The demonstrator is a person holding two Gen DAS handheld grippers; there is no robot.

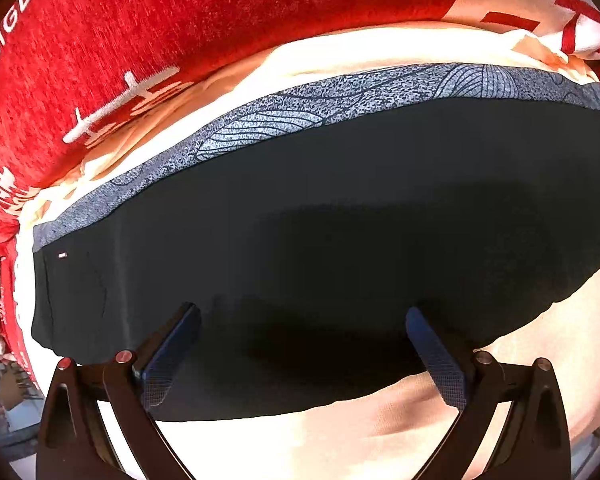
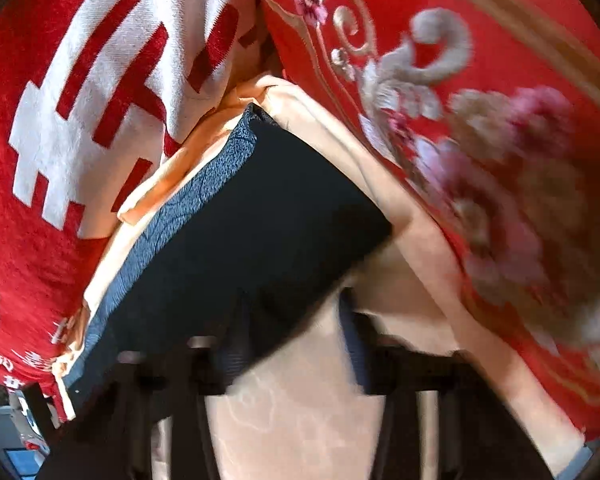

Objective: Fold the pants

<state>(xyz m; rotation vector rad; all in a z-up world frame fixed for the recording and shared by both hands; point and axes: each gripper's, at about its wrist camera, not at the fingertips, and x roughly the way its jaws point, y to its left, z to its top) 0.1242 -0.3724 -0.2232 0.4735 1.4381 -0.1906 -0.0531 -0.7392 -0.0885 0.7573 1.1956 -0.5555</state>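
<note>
The pants (image 1: 320, 240) are dark, nearly black, with a grey patterned waistband (image 1: 340, 96) along their far edge. They lie flat in a folded block on a cream cloth (image 1: 360, 440). My left gripper (image 1: 300, 320) is open and empty, its fingers just above the near part of the pants. In the right wrist view the pants (image 2: 260, 220) run from lower left to upper middle. My right gripper (image 2: 296, 320) is blurred, open and empty over the near corner of the pants.
A red blanket with white characters (image 1: 180, 20) lies beyond the waistband and shows again in the right wrist view (image 2: 60, 140). A red floral quilt (image 2: 500, 140) lies to the right. The cream cloth (image 2: 300, 420) spreads under my right gripper.
</note>
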